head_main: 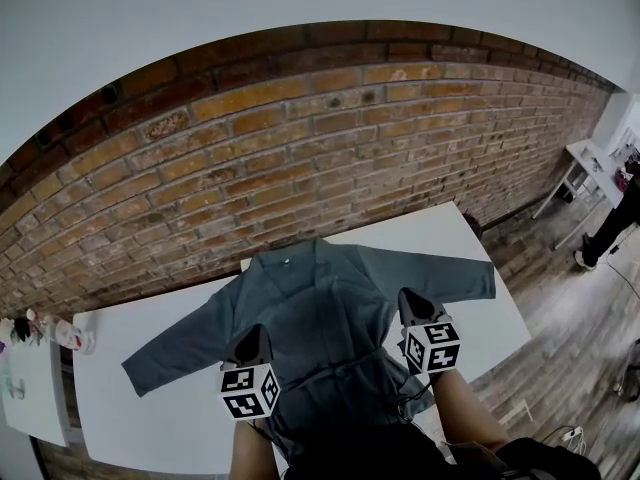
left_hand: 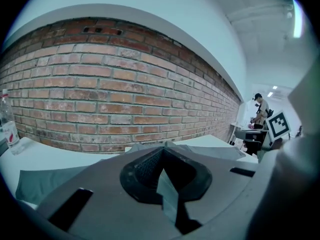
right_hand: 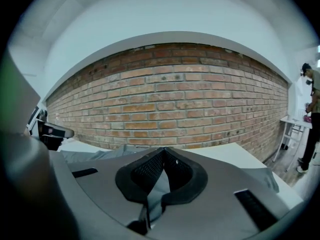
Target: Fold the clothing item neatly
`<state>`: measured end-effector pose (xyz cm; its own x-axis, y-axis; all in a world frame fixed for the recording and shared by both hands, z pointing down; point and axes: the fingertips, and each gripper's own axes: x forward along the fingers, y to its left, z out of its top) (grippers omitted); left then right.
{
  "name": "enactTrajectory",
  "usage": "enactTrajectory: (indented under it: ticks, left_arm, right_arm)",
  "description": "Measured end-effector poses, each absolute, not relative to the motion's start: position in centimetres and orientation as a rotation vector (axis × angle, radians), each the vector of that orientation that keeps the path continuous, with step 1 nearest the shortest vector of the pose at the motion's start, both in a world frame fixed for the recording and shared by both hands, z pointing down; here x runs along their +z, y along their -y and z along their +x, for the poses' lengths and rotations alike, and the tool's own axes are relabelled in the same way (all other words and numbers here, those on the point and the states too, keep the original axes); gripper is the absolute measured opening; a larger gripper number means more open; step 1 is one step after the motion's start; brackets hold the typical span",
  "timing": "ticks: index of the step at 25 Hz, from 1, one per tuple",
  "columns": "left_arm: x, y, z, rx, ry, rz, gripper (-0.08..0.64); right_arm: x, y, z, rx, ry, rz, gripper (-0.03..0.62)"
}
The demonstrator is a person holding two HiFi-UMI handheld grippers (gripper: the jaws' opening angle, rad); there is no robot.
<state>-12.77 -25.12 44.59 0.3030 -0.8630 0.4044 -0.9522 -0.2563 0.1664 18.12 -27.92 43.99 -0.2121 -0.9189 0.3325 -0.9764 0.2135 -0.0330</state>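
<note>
Your left gripper [head_main: 251, 342] and right gripper [head_main: 412, 304] are both clamped fully closed, each with a pinch of the grey-blue jacket [head_main: 330, 288] between its pads. You hold it by its lower part, the end nearest you. The rest lies ahead of the jaws on the white table [head_main: 140, 398], collar toward the brick wall [head_main: 300, 138], with both sleeves spread out sideways.

Brick wall [head_main: 300, 128] runs tight behind the table [head_main: 130, 408] across the top of frame, so there's no passage at the back. Coat [head_main: 320, 308] covers the middle. Bare tabletop lower left and centre right. Bottle [left_hand: 7, 124] at far left edge.
</note>
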Motion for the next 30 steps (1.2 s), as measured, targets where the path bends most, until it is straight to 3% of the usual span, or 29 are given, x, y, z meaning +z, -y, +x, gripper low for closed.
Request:
enactTrajectory:
  ticks: [19, 30]
  left_arm:
    - [47.4, 27.0, 5.2, 0.533, 1.294, 2.397, -0.001]
    - [49.0, 26.2, 8.4, 0.628, 1.268, 2.39, -0.001]
  right_arm:
    - [51.0, 25.7, 41.5, 0.493, 1.818, 2.097, -0.002]
    - [59.7, 27.3, 53.4, 0.763, 1.621, 1.923, 0.08]
